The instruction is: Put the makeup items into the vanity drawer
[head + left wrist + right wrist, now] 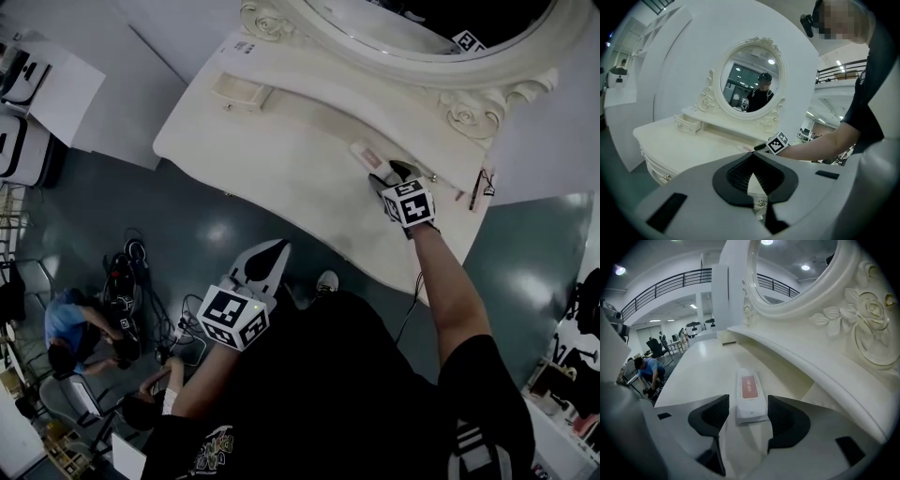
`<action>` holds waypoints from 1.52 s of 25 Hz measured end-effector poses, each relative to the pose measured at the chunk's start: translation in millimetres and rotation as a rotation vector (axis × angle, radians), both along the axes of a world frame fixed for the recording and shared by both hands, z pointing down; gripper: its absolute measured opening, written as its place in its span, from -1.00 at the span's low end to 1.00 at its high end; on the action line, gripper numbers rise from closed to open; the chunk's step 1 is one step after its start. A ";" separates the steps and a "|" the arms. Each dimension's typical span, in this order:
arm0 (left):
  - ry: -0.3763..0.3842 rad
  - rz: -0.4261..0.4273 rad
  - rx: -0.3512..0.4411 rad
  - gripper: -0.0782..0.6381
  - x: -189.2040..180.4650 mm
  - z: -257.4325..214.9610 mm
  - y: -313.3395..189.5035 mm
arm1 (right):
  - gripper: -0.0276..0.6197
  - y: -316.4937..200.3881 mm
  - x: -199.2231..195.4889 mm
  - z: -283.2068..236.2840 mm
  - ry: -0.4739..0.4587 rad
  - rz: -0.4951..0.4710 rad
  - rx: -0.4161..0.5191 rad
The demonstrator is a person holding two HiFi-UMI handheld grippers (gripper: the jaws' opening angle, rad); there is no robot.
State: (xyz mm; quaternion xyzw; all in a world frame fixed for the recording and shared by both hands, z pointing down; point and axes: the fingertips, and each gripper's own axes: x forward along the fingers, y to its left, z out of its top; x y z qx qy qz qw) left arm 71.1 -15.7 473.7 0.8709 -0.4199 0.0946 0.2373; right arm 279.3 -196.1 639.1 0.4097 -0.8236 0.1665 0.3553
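Note:
A flat white makeup box (751, 394) with a red label lies on the cream vanity top (272, 159), close under the raised shelf below the mirror (422, 28). My right gripper (747, 409) is open; the box's near end lies between its pads, which stand clear of its sides. From above, that gripper (389, 173) sits at the table's right end, just behind the box (366, 157). A small drawer (239, 94) with a knob sits shut on the shelf's left end. My left gripper (277, 247) hangs off the table's front edge, shut and empty (752, 159).
The carved mirror frame (862, 329) and the shelf edge (801, 357) rise close on the right of the box. Down on the dark floor at left, a person in blue (67, 323) crouches by cables and gear (127, 281). White tables (56, 89) stand at upper left.

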 end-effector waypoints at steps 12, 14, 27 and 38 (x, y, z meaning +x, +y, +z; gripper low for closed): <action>-0.020 -0.053 0.009 -0.78 -24.5 -2.8 10.7 | -0.20 -1.8 -5.3 8.0 0.041 -0.006 -0.017; -0.019 -0.057 0.012 -0.78 -25.9 -4.1 11.8 | -0.21 0.9 -12.1 -2.8 0.013 0.009 0.009; 0.020 -0.003 0.013 -0.78 -10.8 -7.2 10.6 | -0.22 43.7 -51.8 -92.7 -0.161 0.015 0.141; -0.005 -0.041 0.037 -0.78 -41.8 -12.9 6.4 | -0.22 66.9 -118.7 -182.1 -0.327 -0.078 0.266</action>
